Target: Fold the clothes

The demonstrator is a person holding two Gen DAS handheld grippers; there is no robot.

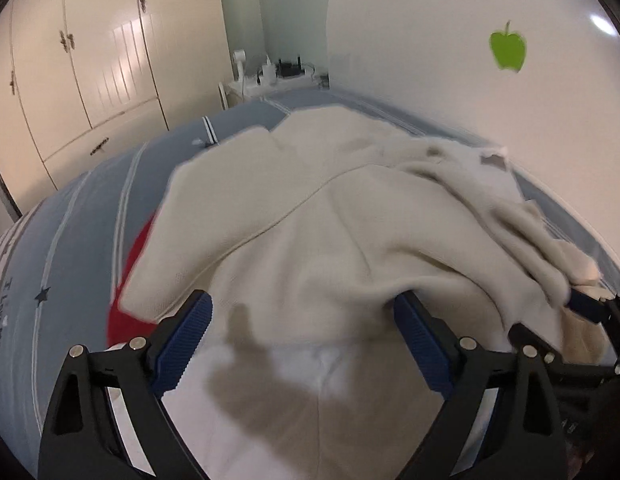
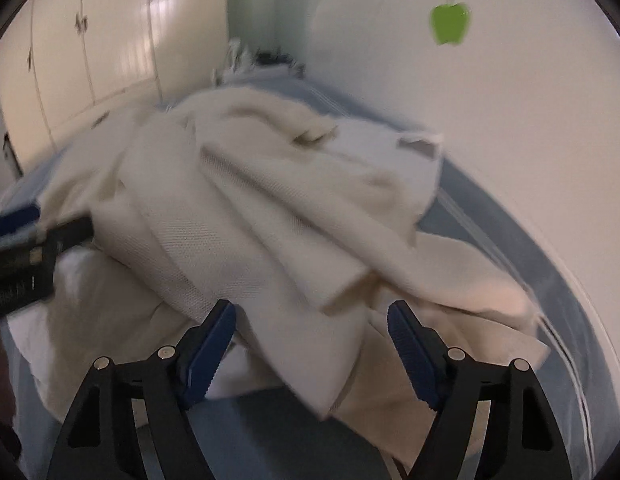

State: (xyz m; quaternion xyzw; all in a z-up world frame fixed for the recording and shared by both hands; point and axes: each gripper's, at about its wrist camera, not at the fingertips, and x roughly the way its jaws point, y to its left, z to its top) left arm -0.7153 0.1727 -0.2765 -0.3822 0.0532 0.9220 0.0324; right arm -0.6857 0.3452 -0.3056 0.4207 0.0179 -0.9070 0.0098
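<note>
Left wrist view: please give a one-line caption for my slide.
Open left gripper over a rumpled cream garment on a blue striped bed; green apple stickers behind.

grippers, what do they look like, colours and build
Both match: the left gripper and right gripper have black, angular linkage arms with triangular cut-outs and round silver pins at the joints. Each finger carries a blue pad with a ribbed face. No cables or sleeves show.

Blue bed cover, left edge: dark printed lettering beside star, seemingly "I Love you", blurred. No other text legible.
</note>
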